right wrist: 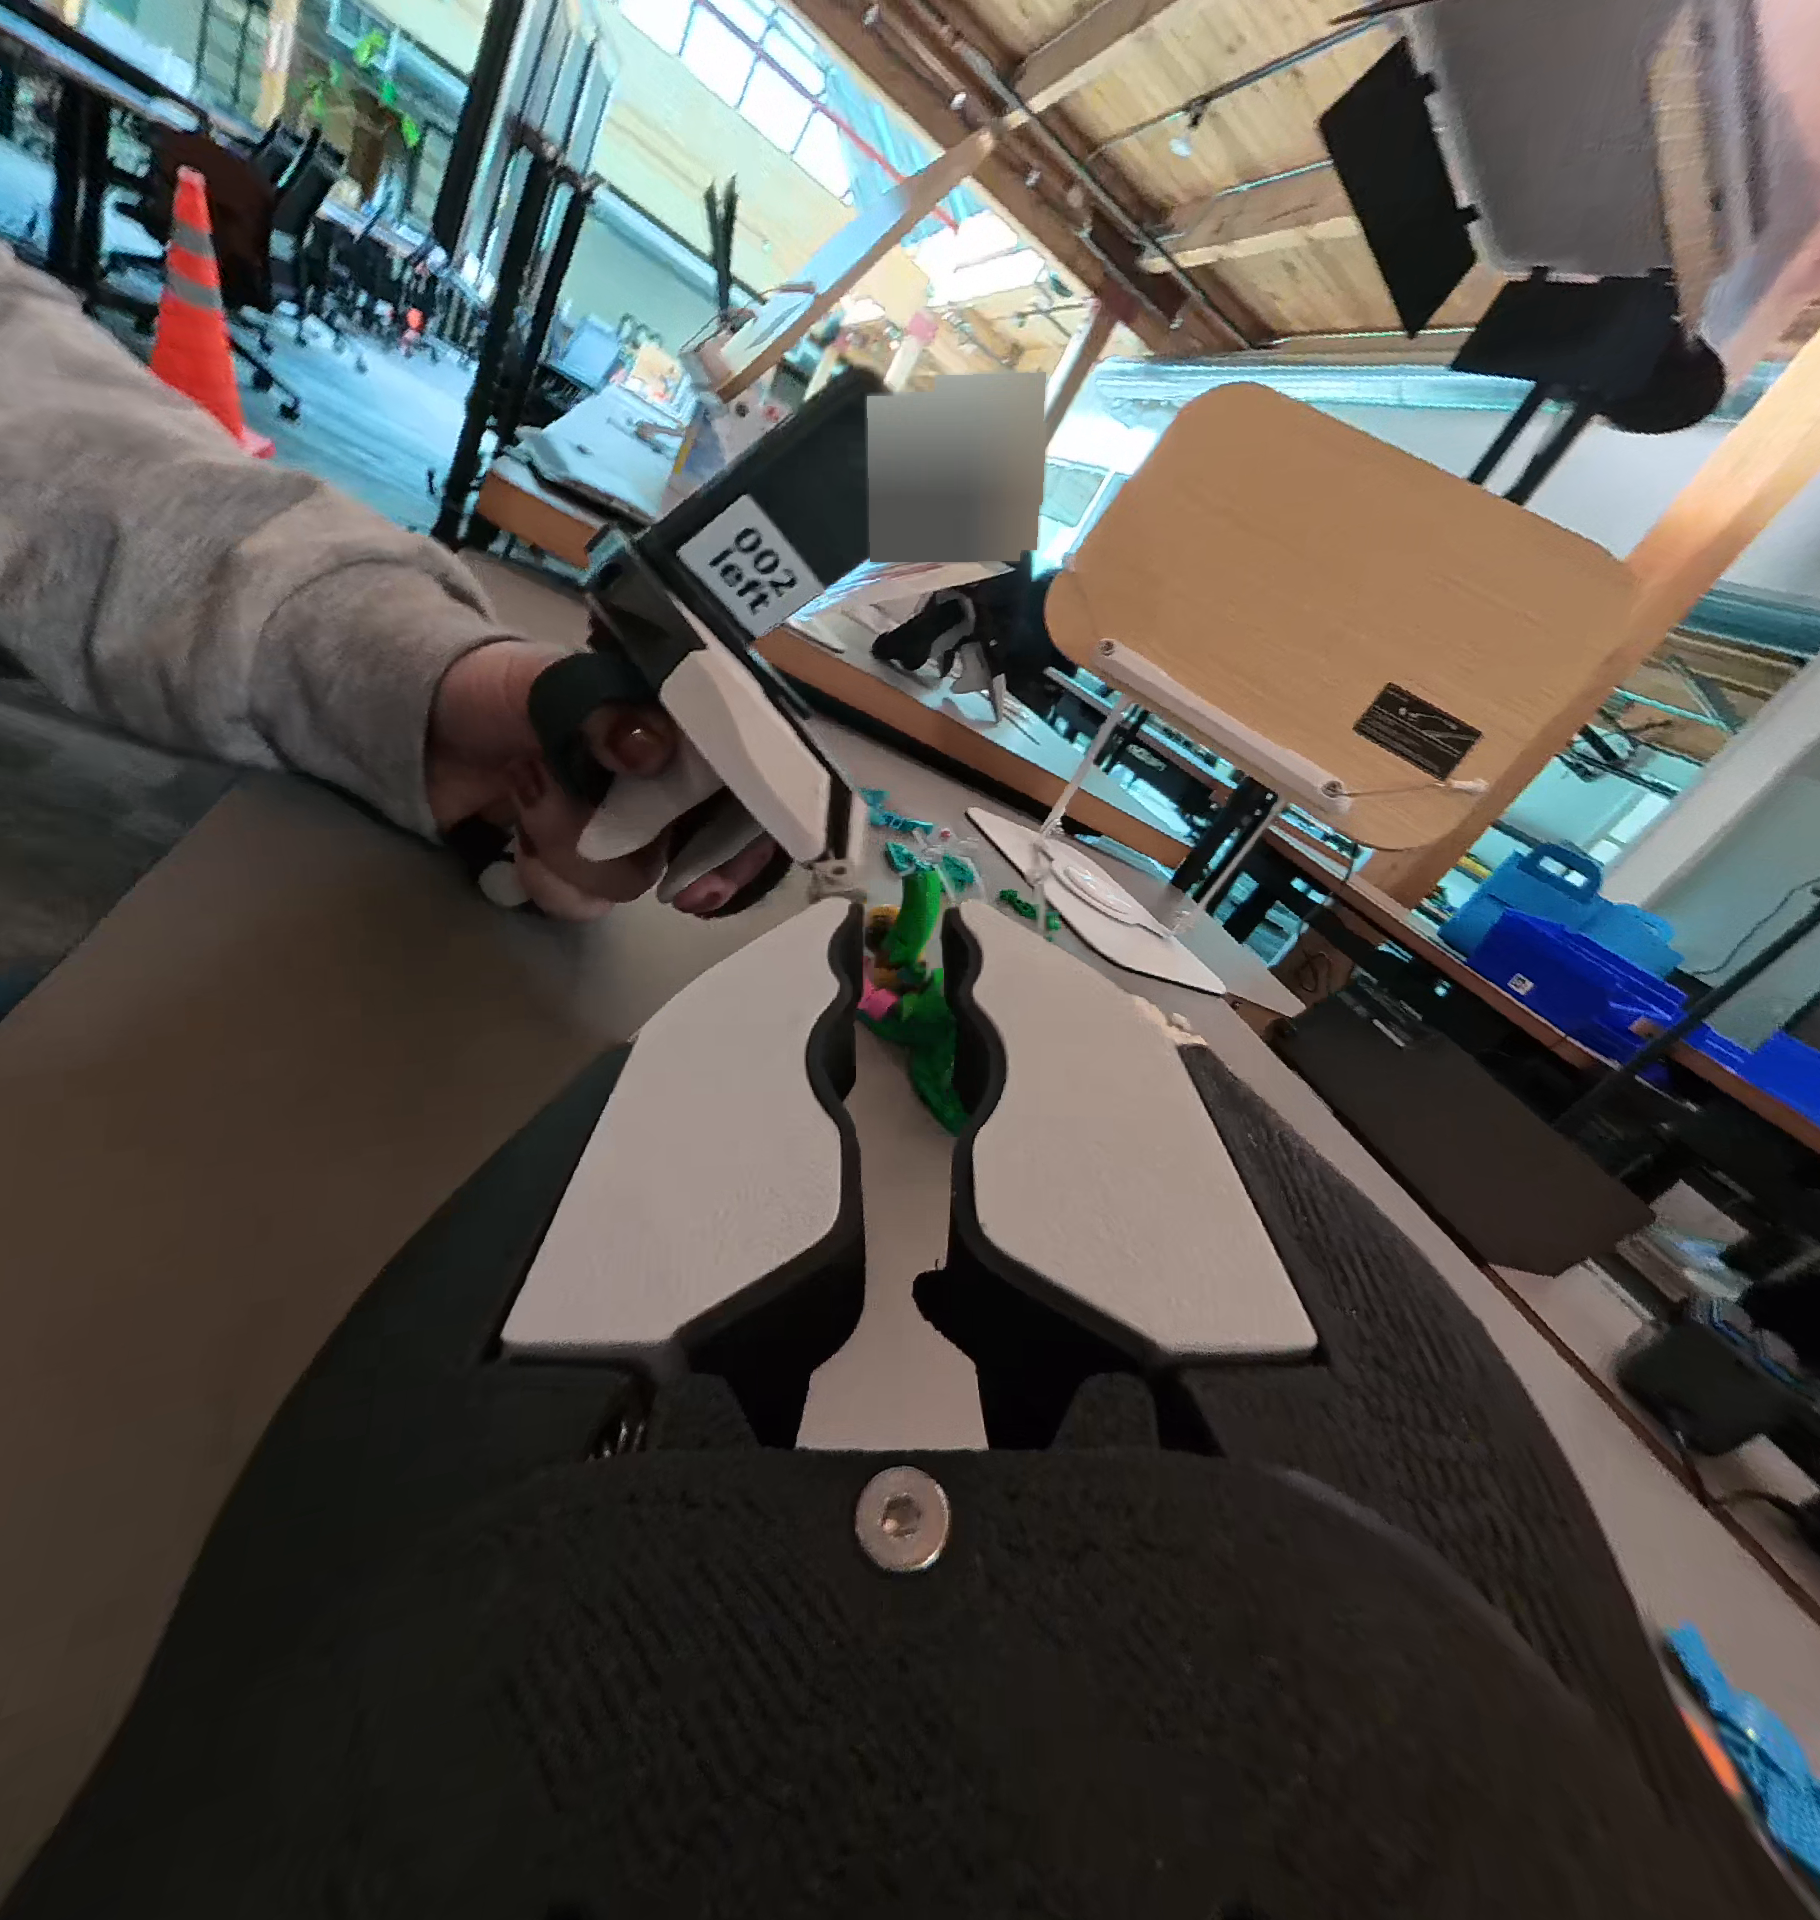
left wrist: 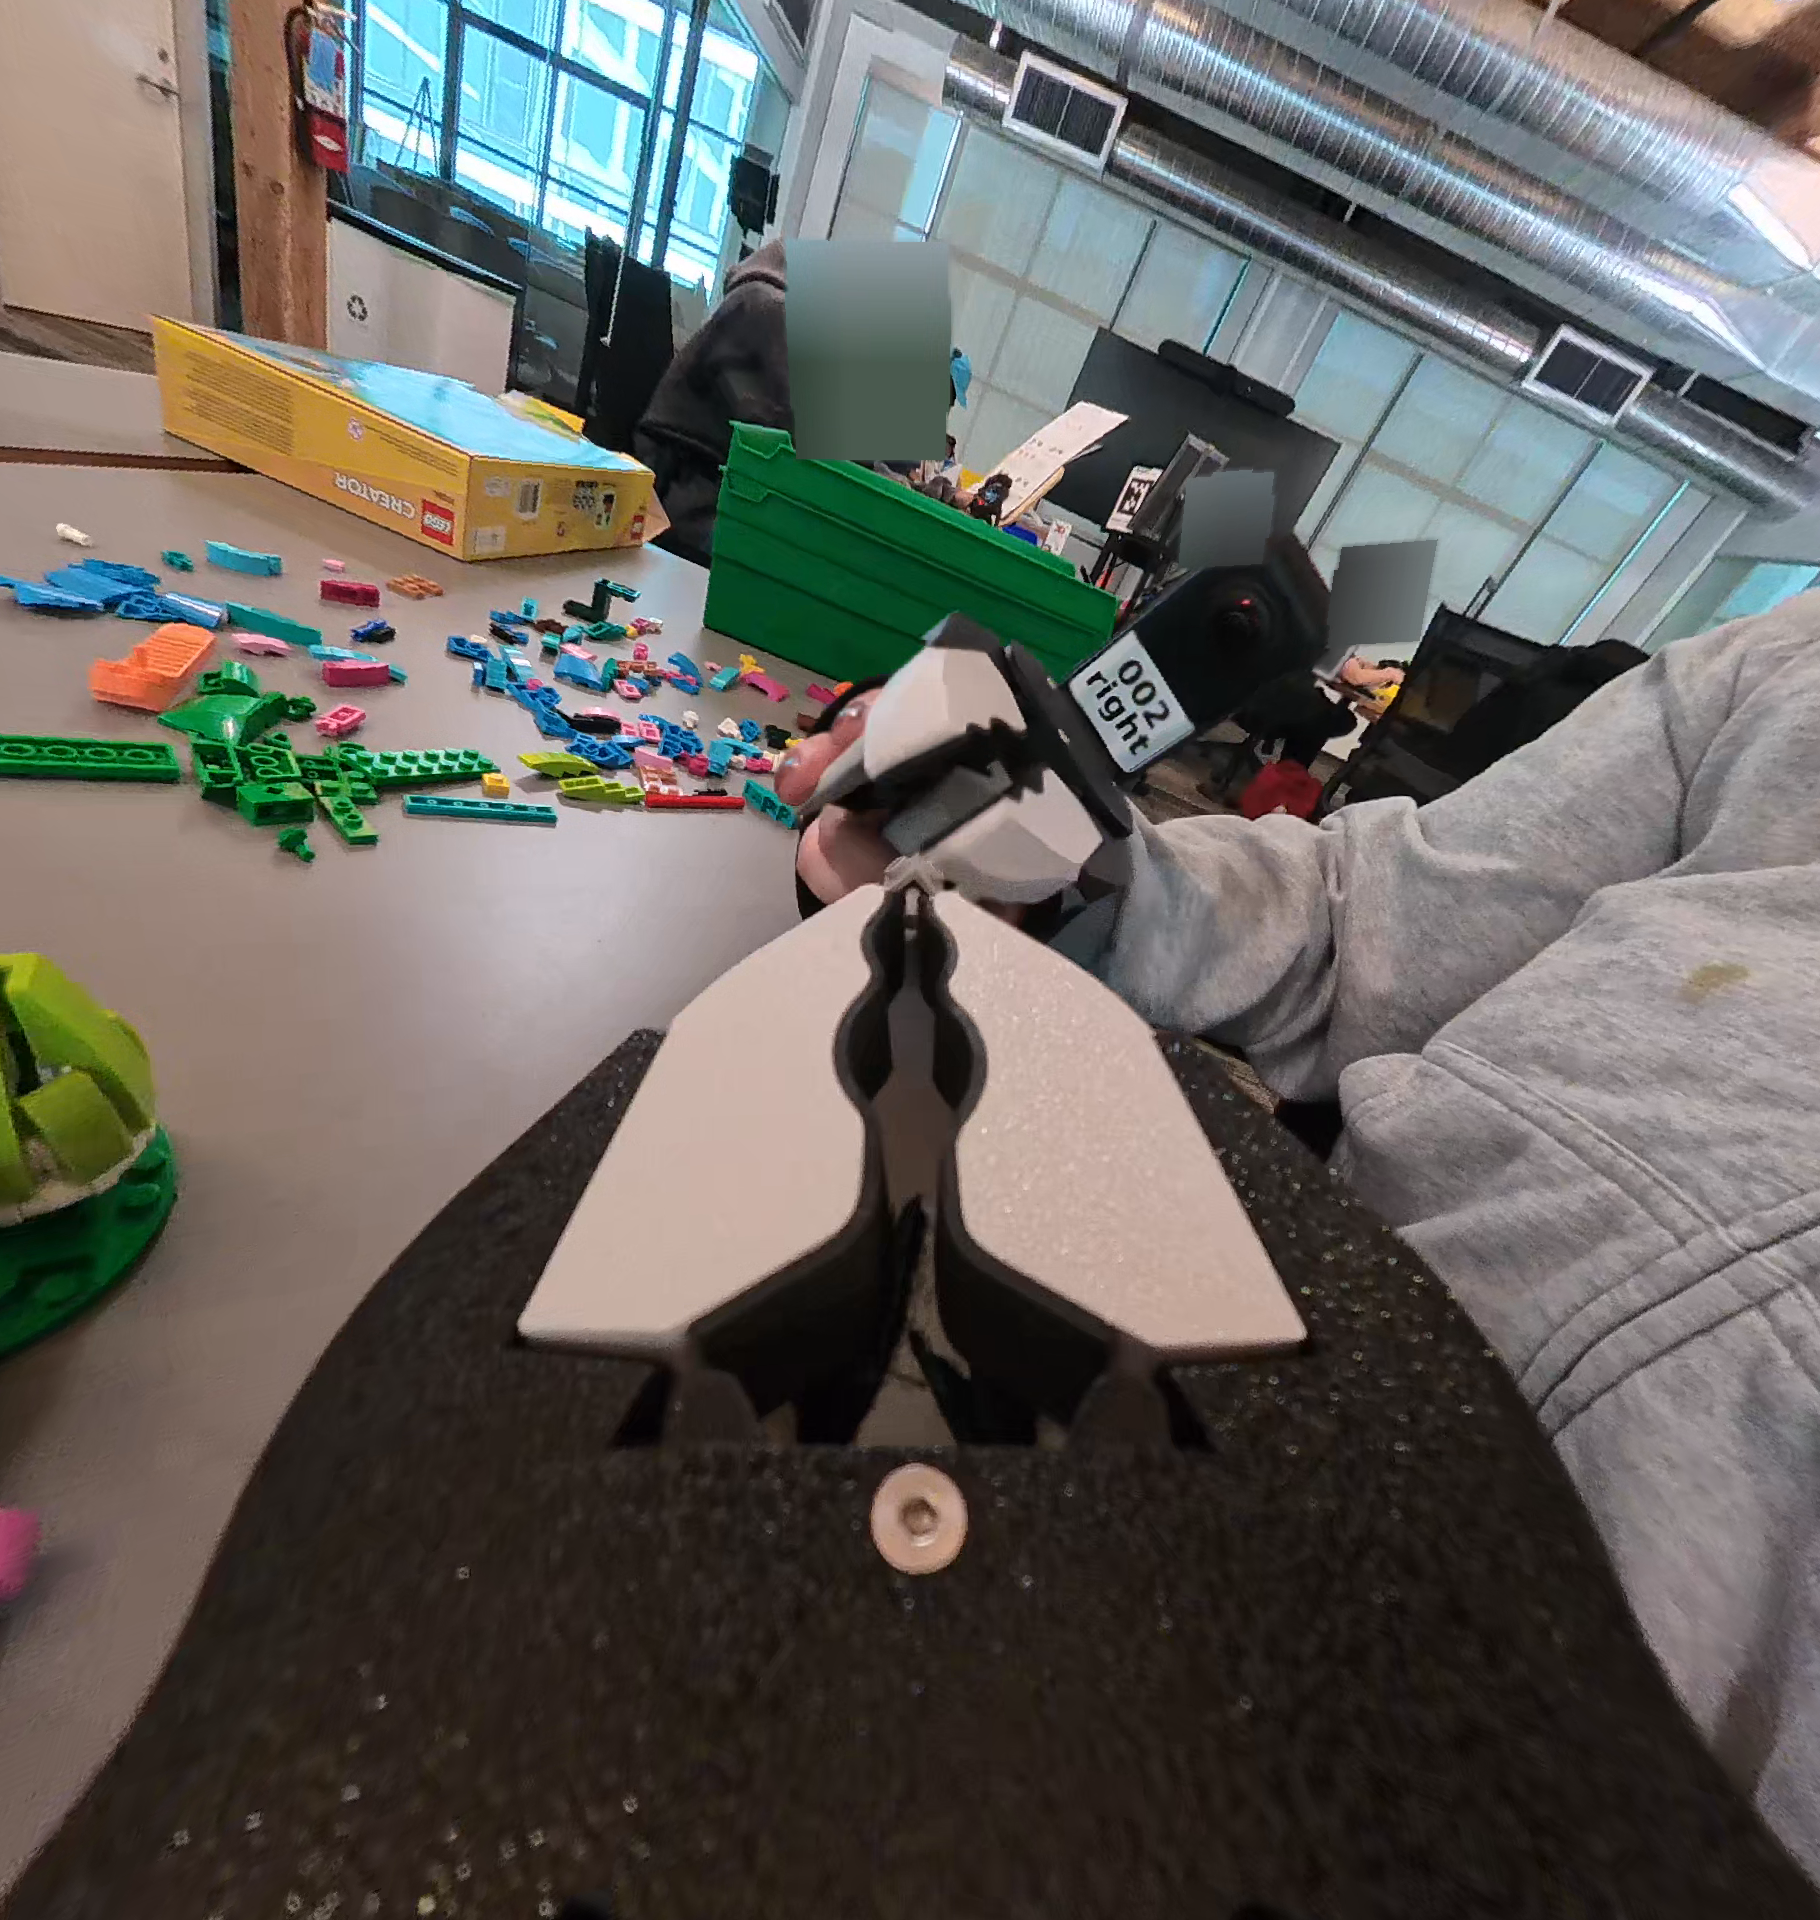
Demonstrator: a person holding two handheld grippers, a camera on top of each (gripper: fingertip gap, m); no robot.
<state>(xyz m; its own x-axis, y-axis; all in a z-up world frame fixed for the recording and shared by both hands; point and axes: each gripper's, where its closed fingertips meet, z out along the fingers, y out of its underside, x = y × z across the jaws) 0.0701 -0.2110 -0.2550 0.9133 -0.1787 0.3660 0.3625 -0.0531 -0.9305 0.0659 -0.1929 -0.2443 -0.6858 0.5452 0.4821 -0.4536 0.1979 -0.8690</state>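
the left gripper (left wrist: 911,902) pinches a tiny pale piece (left wrist: 911,878) at its very fingertips, just off the right gripper (right wrist: 901,930), whose fingers stand slightly spread and bare, the green plant model (right wrist: 921,1023) on the table beyond the gap. so thin a bite could let the piece twist or drop. it sticks forward past the tips, long axis roughly along the fingers, though it's too small to be sure.

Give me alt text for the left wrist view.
The left gripper, fingers together on a small pale piece, meets the right gripper above a grey table strewn with loose bricks.
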